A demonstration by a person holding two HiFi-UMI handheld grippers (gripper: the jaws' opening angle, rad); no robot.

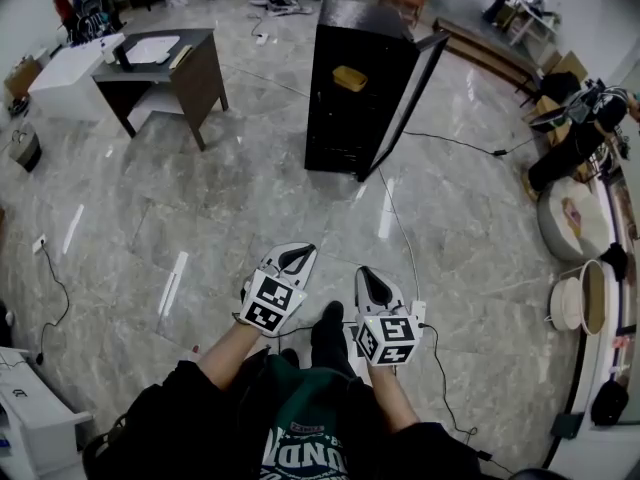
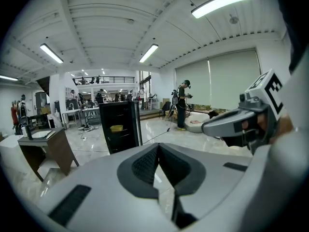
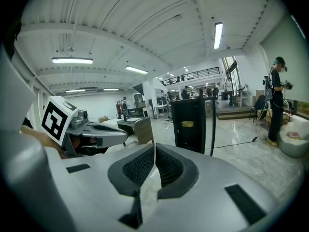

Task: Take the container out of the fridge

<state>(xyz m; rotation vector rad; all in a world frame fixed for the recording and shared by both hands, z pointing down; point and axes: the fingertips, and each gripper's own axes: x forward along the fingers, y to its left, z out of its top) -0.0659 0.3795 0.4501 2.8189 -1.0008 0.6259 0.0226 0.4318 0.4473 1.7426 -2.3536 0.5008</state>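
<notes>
A black fridge (image 1: 350, 88) stands on the marble floor several steps ahead, its glass door (image 1: 408, 98) swung open to the right. A yellow container (image 1: 349, 77) sits on a shelf inside, also visible in the left gripper view (image 2: 116, 128) and the right gripper view (image 3: 187, 123). My left gripper (image 1: 299, 254) and right gripper (image 1: 369, 274) are held side by side in front of my body, far short of the fridge. Both point toward it, slightly downward. The left gripper (image 2: 158, 145) and right gripper (image 3: 154, 147) are shut with nothing between the pads.
A dark wooden desk (image 1: 165, 68) stands to the left of the fridge, with a white cabinet (image 1: 65, 78) beside it. Power cables (image 1: 405, 238) run across the floor between me and the fridge. A person (image 3: 276, 100) stands off to the right near round cushions (image 1: 570, 218).
</notes>
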